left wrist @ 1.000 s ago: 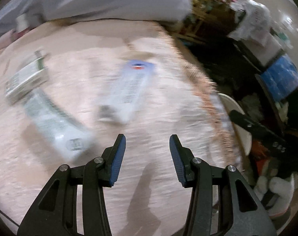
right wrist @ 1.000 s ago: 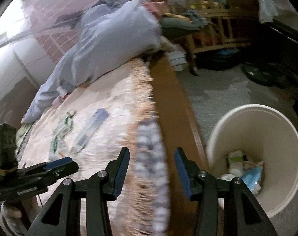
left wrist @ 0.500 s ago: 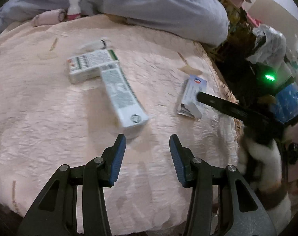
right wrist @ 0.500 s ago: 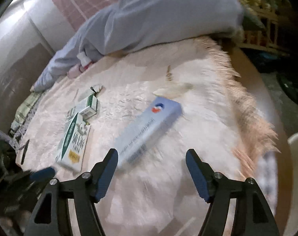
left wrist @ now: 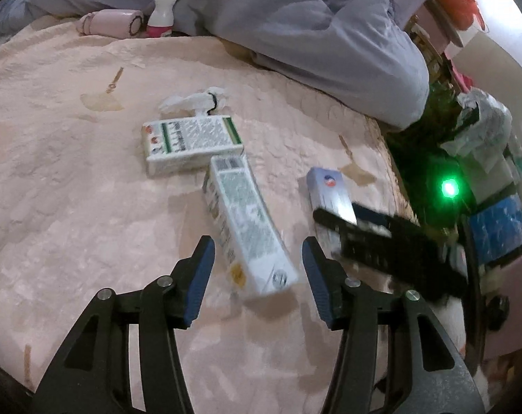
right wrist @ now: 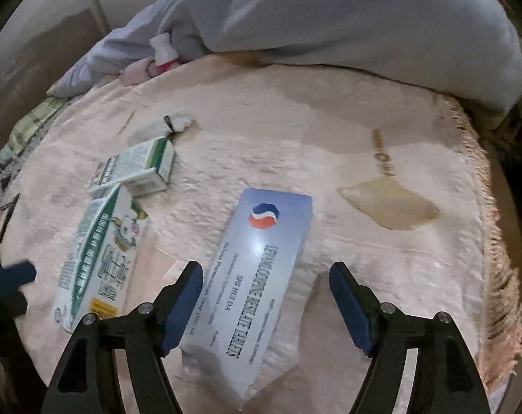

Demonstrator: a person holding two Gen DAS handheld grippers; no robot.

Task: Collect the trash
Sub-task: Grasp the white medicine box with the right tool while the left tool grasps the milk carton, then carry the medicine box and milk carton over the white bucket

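On the pink bedspread (left wrist: 71, 189) lies a long green-and-white carton (left wrist: 247, 227), its near end between the jaws of my left gripper (left wrist: 257, 245). Those jaws are opening and the pads stand clear of the carton. A shorter green-and-white box (left wrist: 188, 141) and a tied tissue wad (left wrist: 195, 100) lie just beyond. My right gripper (right wrist: 265, 269) hovers over a blue-white tablet box (right wrist: 261, 276). Its jaws are opening too, with gaps on both sides of the box. The long carton (right wrist: 98, 258) lies to its left.
A grey-blue duvet (left wrist: 295, 27) is heaped along the far side, with a pink roll (left wrist: 112, 24) and a small white-capped bottle (left wrist: 162, 13) against it. The fringed edge (right wrist: 485, 207) of the bedspread runs down the right. Dark clutter and a green light (left wrist: 449, 188) lie past it.
The right gripper swung from the bin and the bed's edge to above the tablet box, and its jaws widened. The left gripper shifted over the long carton, with its jaws slightly wider.
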